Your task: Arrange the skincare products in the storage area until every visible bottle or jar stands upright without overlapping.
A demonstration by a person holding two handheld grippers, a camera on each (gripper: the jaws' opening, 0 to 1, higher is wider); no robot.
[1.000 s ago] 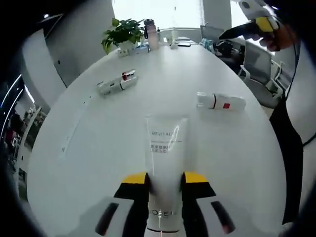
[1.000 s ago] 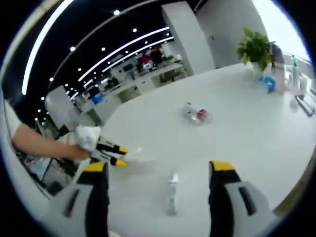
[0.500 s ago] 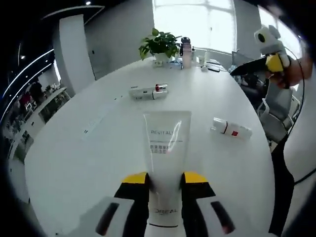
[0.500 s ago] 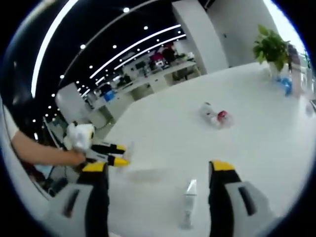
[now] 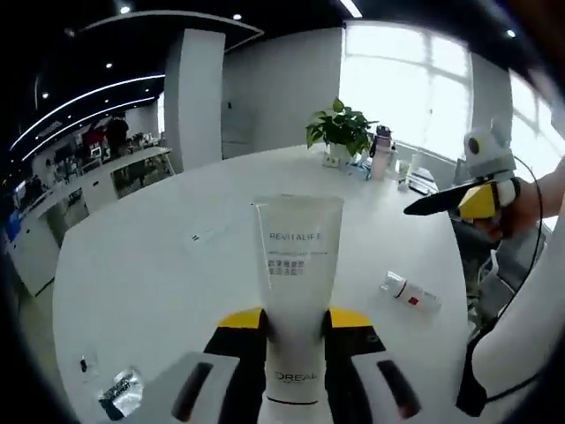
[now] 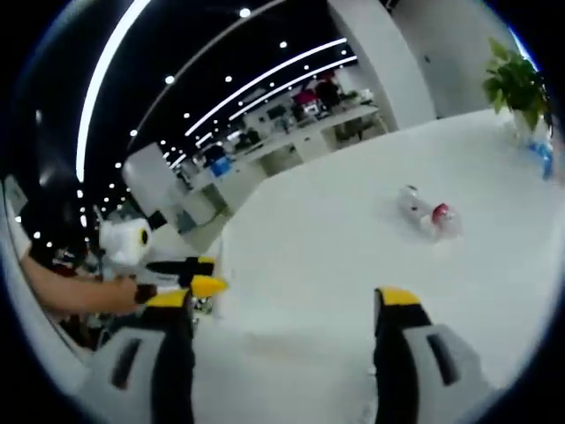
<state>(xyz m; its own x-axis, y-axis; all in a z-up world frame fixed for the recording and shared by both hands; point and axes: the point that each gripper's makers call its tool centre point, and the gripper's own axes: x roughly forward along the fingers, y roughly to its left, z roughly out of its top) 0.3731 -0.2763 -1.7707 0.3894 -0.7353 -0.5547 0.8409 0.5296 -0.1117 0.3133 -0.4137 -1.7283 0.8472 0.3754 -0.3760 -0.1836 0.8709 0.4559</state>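
Note:
My left gripper (image 5: 296, 325) is shut on a white L'Oreal tube (image 5: 297, 265), which stands up between the yellow jaw tips above the white table (image 5: 159, 283). A white bottle with a red label (image 5: 410, 291) lies flat on the table to the right of it. A clear bottle with a red cap (image 6: 428, 212) lies on its side farther out in the right gripper view. My right gripper (image 6: 282, 305) is open and holds nothing; it also shows at the right of the left gripper view (image 5: 455, 201). The left gripper (image 6: 181, 276) shows at the left of the right gripper view.
A potted plant (image 5: 340, 132) and several bottles (image 5: 380, 161) stand at the table's far end. A small label (image 5: 207, 236) lies on the table. A small clear item (image 5: 119, 393) sits near the table's close edge. Office desks lie beyond.
The left gripper has tilted upward with the tube still in it, so more of the room shows. The right view has also risen, and the white bottle has slipped below its frame.

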